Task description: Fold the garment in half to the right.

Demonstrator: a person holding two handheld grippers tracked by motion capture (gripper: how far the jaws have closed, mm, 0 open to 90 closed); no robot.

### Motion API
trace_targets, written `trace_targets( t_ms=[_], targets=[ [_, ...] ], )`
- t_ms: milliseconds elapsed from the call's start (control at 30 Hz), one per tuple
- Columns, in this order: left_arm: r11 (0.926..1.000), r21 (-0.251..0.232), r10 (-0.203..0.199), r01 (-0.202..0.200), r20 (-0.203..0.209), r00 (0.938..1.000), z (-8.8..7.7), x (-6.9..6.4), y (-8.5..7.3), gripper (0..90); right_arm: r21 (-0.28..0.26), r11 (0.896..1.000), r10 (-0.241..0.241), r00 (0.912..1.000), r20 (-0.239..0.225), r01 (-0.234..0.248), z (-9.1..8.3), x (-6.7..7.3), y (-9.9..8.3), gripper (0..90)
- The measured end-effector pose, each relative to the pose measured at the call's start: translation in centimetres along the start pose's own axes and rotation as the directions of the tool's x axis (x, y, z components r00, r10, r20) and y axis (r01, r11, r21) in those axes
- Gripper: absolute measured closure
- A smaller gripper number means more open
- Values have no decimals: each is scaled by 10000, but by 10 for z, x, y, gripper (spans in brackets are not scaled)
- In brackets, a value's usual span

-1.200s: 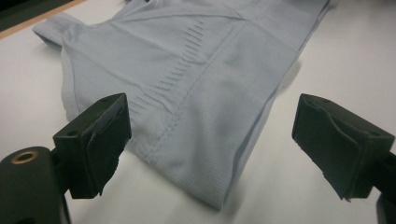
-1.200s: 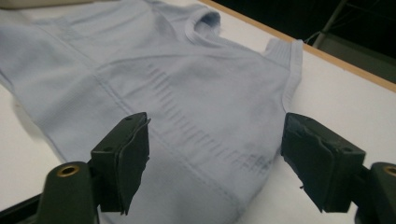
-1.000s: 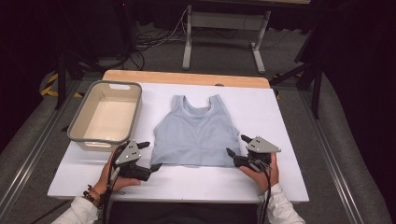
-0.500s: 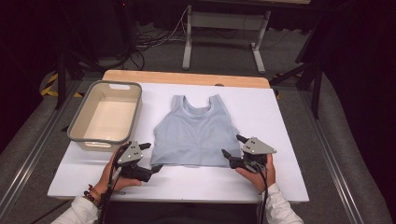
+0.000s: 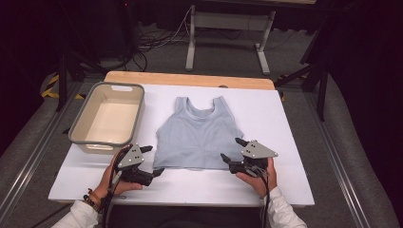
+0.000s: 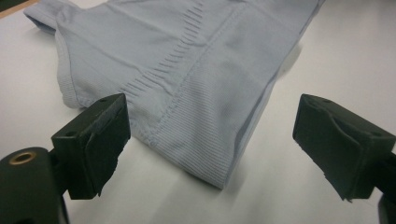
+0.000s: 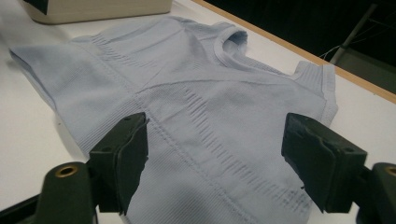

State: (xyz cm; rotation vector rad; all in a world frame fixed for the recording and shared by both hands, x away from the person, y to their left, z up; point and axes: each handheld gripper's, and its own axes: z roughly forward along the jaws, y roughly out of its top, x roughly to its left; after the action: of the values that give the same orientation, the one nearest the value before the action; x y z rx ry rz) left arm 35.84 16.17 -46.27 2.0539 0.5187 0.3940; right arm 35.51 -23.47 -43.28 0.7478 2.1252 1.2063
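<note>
- Two open grippers flanked the pale blue tank top [image 5: 198, 135], which lay flat on the white table [image 5: 285, 118] beside the tub [image 5: 108, 118].
- Left gripper [image 5: 151, 160], jaws wide, faced the hem corner (untouched); best to pinch the ribbed band squarely.
- Right gripper [image 5: 233, 149], also gaping, should match it.

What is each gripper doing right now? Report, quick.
Left gripper: open, holding nothing, at the tank top hem corner.
Right gripper: open, holding nothing, over the hem.
</note>
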Motion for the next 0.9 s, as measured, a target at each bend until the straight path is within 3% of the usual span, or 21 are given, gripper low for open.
trace_targets(
  t_ms=[67, 167, 433, 533, 633, 667, 700, 733, 767, 900],
  targets=[
    [10000, 46, 18, -18, -9, 10000, 1, 0, -1, 121, -75, 10000, 33, 10000, -22, -34, 0, 1, 1, 236],
    [9985, 278, 471, -462, -331, 9983, 1, -1, 0, 130, -78, 10000, -20, 9999, -119, 19, 2, 2, 3, 236],
    [9994, 206, 277, -266, -555, 9981, -3, 1, 4, 136, -99, 9999, 88, 9994, -325, -91, 13, 3, 7, 251],
    [9980, 463, 480, -431, -1107, 9927, -1, 1, 6, 136, -313, 9989, 326, 9975, -627, -346, 18, 2, 23, 266],
    [9986, 457, 319, -270, -1081, 9936, 0, 3, 8, 137, -475, 9981, 350, 9966, -740, -386, 24, 2, 35, 268],
    [9985, 521, 222, -171, -985, 9949, 1, 4, 8, 146, -572, 9969, 483, 9953, -836, -532, 33, 1, 46, 278],
    [9984, 567, 131, -78, -954, 9953, 2, 4, 8, 146, -572, 9969, 483, 9953, -836, -532, 33, 1, 46, 278],
    [9965, 838, 22, 55, -911, 9958, 6, 5, 9, 155, -562, 9955, 713, 9934, -894, -765, 46, -1, 58, 277],
    [9965, 838, 22, 55, -911, 9958, 6, 5, 9, 167, -562, 9955, 713, 9934, -894, -765, 46, -1, 58, 277],
    [9924, 1174, -300, 375, -648, 9974, 17, 5, 11, 168, 67, 9928, 1195, 9870, -1076, -1194, 83, -4, 76, 276]
  ],
)
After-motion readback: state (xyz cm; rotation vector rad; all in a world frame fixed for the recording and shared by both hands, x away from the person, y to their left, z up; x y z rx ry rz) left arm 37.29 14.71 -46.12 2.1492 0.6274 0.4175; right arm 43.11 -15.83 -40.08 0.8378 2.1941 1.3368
